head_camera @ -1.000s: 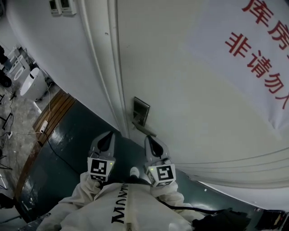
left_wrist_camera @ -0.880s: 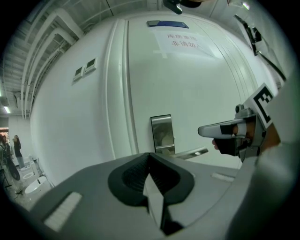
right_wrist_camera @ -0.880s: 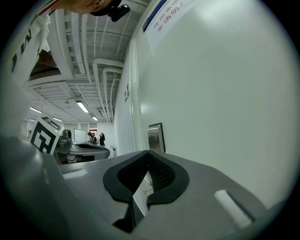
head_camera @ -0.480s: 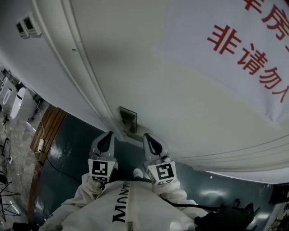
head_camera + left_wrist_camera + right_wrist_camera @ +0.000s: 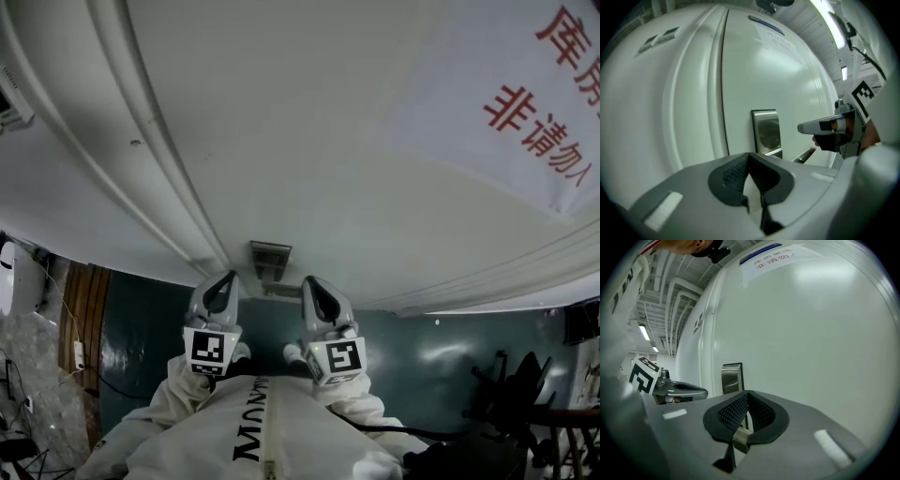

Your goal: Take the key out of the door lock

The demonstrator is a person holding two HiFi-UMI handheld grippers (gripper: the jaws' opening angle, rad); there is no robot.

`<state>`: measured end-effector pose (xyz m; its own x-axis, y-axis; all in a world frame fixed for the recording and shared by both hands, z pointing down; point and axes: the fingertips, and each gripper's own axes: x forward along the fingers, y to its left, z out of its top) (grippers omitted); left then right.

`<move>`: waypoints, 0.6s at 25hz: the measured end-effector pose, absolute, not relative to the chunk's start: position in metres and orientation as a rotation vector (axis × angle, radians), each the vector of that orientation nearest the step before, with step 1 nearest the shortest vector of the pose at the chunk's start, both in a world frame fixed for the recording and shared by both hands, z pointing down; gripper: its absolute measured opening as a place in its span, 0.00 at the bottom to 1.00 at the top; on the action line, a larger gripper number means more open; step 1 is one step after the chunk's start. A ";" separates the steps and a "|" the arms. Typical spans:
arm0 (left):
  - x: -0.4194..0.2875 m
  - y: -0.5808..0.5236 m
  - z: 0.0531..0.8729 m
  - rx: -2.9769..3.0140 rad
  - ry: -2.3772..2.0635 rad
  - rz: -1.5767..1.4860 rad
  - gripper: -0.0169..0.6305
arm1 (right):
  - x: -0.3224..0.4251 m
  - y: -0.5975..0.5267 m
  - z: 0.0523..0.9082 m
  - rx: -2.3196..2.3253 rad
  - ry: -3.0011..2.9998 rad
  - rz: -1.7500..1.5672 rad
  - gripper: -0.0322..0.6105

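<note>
The metal lock plate [image 5: 270,258] sits on the white door [image 5: 309,141] with its lever handle [image 5: 281,289] just under it. I cannot make out a key on the plate in any view. My left gripper [image 5: 221,281] and right gripper [image 5: 315,286] are held side by side close to my chest, short of the door, both shut. In the left gripper view the plate [image 5: 766,131] and handle [image 5: 806,154] lie beyond the closed tips [image 5: 749,157]. In the right gripper view the plate [image 5: 732,378] stands past the tips [image 5: 747,394]. A small pale piece [image 5: 739,440] shows behind the pads; what it is I cannot tell.
A white paper sign with red characters [image 5: 534,103] hangs on the door at upper right. The door frame moulding [image 5: 150,178] runs down the left. Dark green floor [image 5: 150,328], a wooden strip [image 5: 86,300] and a dark chair [image 5: 525,394] lie below.
The head view has swung, so the lock plate has drifted left and lower in the picture and the sign has slid away to the upper right. Both grippers keep their places, shut.
</note>
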<state>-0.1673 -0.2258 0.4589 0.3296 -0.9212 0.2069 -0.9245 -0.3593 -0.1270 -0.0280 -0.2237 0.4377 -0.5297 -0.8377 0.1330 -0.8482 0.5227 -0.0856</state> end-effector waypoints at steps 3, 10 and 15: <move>-0.179 -0.225 0.465 2.572 -1.717 0.374 0.03 | -0.031 -0.218 0.443 1.613 -2.598 0.244 0.05; -0.192 -0.221 0.481 2.614 -1.606 0.357 0.03 | -0.033 -0.198 0.458 1.800 -2.451 0.227 0.05; -0.191 -0.215 0.483 2.655 -1.554 0.359 0.03 | -0.027 -0.186 0.466 1.901 -2.386 0.270 0.08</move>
<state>-0.1911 -0.2153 0.4828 0.4697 -0.8547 0.2212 -0.8650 -0.4956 -0.0783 -0.0274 -0.1860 0.4660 -0.2273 -0.9588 0.1707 -0.9727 0.2149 -0.0880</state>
